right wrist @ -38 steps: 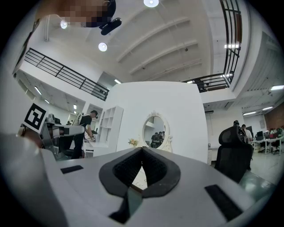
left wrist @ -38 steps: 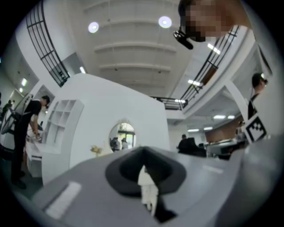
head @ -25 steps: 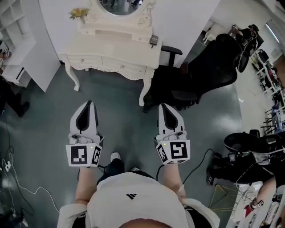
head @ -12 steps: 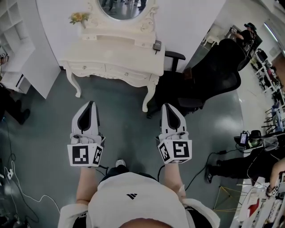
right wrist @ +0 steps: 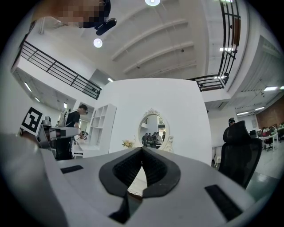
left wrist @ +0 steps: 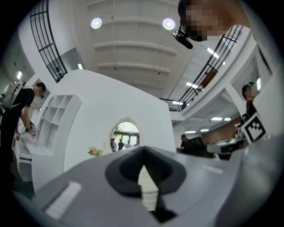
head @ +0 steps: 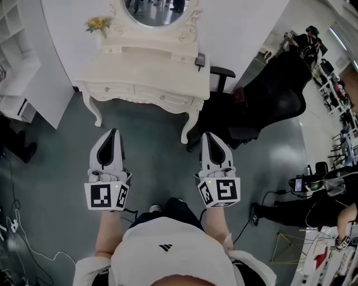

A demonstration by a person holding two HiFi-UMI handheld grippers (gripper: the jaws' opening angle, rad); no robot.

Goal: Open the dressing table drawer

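Observation:
The cream dressing table [head: 146,71] stands against the white wall, with an oval mirror [head: 154,10] above it. Its drawer fronts [head: 160,96] with small knobs are shut. Both grippers are held level over the grey floor, pointing at the table and well short of it. My left gripper [head: 113,133] is shut and holds nothing; in its own view [left wrist: 142,150] the mirror shows beyond the jaw tips. My right gripper [head: 208,135] is likewise shut and bare, its tips [right wrist: 142,149] in line with the mirror and the table's edge.
A black office chair [head: 263,103] stands just right of the table, near its right front leg [head: 189,125]. A white shelf unit [head: 23,61] is at the left. Yellow flowers [head: 97,23] and a small dark object [head: 199,58] sit on the table. Cables [head: 22,237] trail over the floor.
Both grippers have moved forward toward the dressing table, which now lies lower and nearer in the head view. Their jaws have stayed shut.

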